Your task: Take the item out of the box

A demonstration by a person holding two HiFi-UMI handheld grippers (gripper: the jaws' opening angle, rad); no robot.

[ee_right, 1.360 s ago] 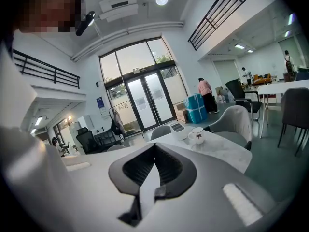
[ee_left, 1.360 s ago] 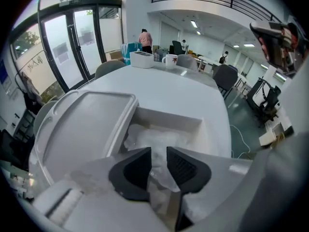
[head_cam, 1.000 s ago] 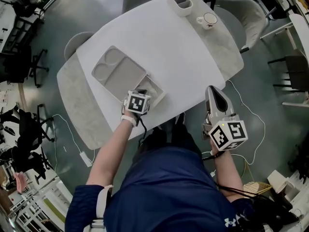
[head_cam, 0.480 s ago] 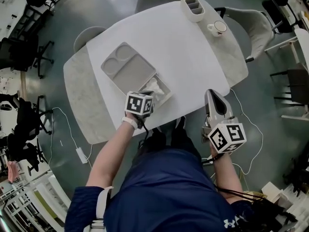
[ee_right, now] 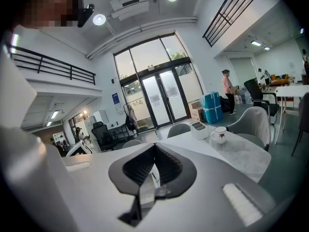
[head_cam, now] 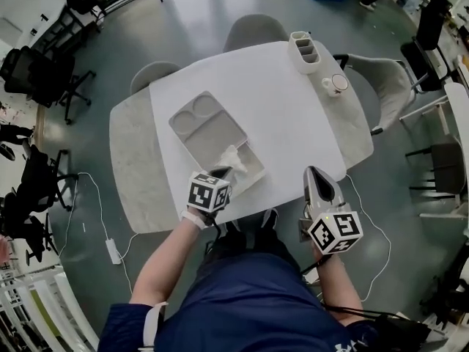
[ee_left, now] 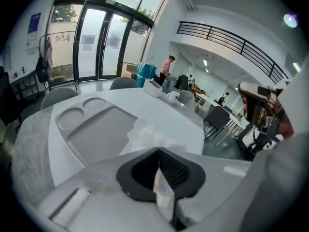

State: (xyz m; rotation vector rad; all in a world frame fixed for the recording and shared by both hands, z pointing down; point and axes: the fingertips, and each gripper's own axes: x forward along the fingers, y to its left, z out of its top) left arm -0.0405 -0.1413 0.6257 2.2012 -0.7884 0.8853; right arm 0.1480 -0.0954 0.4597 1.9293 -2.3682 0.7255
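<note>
A grey compartment tray (head_cam: 209,134) lies on the white table (head_cam: 286,116). A crumpled clear plastic bag (head_cam: 233,158) rises from the tray's near corner compartment up to my left gripper (head_cam: 222,173). That gripper is shut on the bag's near end. In the left gripper view the bag (ee_left: 147,133) bunches just past the closed left gripper (ee_left: 157,151), above the tray (ee_left: 96,132). My right gripper (head_cam: 317,174) hovers off the table's near right edge. In the right gripper view the right gripper (ee_right: 154,149) is shut with nothing held.
A white three-slot organiser (head_cam: 304,50) and a cup on a saucer (head_cam: 335,84) stand at the table's far right. Grey chairs (head_cam: 253,29) ring the table. Cables (head_cam: 95,218) trail over the floor. A person (ee_right: 227,88) stands far off by the glass doors.
My left gripper has drawn back toward the table's near edge, pulling the plastic bag up and out of the tray's corner compartment. The right gripper has hardly moved.
</note>
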